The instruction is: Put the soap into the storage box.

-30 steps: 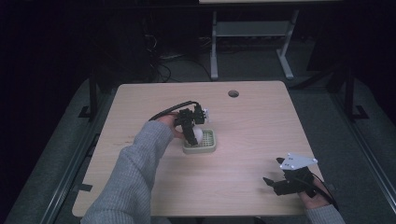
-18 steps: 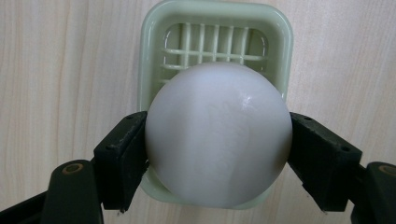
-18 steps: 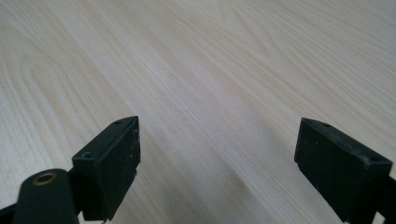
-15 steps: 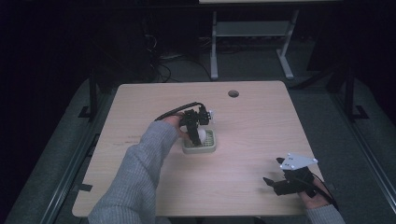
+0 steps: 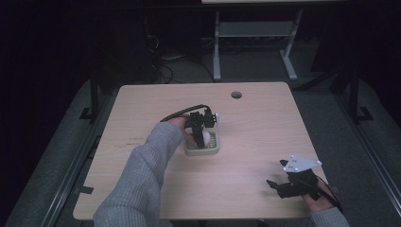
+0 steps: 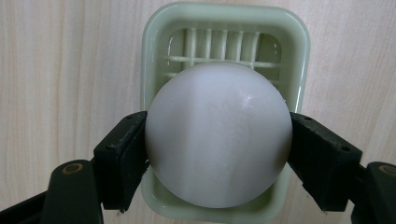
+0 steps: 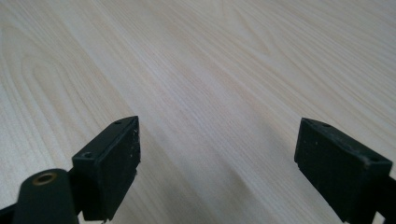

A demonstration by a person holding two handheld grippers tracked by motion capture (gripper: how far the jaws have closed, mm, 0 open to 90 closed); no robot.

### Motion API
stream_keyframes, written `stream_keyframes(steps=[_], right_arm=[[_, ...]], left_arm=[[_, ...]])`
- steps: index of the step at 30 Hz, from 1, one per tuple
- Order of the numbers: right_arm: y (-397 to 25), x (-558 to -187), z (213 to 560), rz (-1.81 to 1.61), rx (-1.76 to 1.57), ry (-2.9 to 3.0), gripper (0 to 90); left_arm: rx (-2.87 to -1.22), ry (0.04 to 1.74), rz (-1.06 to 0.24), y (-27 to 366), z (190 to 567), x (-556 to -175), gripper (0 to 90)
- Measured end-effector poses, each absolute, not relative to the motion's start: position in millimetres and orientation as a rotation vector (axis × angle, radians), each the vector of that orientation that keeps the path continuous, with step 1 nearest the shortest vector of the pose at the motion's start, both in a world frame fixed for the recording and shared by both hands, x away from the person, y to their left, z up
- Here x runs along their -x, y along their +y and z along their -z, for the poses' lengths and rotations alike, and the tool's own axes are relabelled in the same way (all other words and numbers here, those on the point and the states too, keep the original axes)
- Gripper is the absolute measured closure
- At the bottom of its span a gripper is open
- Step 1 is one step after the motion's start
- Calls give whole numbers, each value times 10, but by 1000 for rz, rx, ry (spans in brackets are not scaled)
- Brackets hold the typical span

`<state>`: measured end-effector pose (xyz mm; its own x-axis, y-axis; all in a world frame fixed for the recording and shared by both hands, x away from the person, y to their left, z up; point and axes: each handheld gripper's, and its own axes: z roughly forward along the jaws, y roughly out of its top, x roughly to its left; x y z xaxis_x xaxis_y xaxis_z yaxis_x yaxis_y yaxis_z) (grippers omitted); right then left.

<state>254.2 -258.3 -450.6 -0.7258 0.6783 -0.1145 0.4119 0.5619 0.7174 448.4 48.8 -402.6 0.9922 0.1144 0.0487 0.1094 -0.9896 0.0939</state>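
A dim room with a white-legged bench beyond is seen behind a pale wooden table [image 5: 265, 142], on which the work is being done. A white ball [image 6: 218, 135] is clamped between the two jaws of the left gripper [image 5: 202, 126], each black pad pressed flat against one side of it. Directly beneath the ball, and so straight ahead along the jaws, a pale green slotted tray [image 6: 225, 28] is set on the wood; in the left gripper view its ribbed floor is glimpsed past the ball's far edge, while its near rim is crossed by the jaws. Whether the ball is resting on the ribs or held just above them cannot be told (the ball hides its own underside). The ball being round, no long axis is offered; the tray's longer side is run away from the gripper, along the line of the jaws. The coming move is judged to turn on that vertical line between ball and tray, with the tray's raised walls, just beside the pads, as the only thing in the way. The right gripper [image 5: 283, 185] is held well apart, near the table's near edge, its jaws spread wide over bare wood with nothing between them. A round cable hole [image 5: 236, 94] is seen far beyond the tray.
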Motion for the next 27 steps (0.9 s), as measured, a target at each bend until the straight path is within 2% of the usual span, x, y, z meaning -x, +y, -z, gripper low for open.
stream_keyframes(steps=[21, 24, 27], right_arm=[[-2574, -2542, 4509, -969, -890, 2421, 139], [-2568, -2541, 4510, -965, -893, 2425, 139], [-2571, -2543, 4510, -960, -885, 2426, 139]], left_arm=[[-3046, 188, -52, 530, 4031, -4503, 239], [-3026, 208, -68, 549, 3983, -4504, 191], [-3020, 208, -78, 574, 3938, -4498, 191]])
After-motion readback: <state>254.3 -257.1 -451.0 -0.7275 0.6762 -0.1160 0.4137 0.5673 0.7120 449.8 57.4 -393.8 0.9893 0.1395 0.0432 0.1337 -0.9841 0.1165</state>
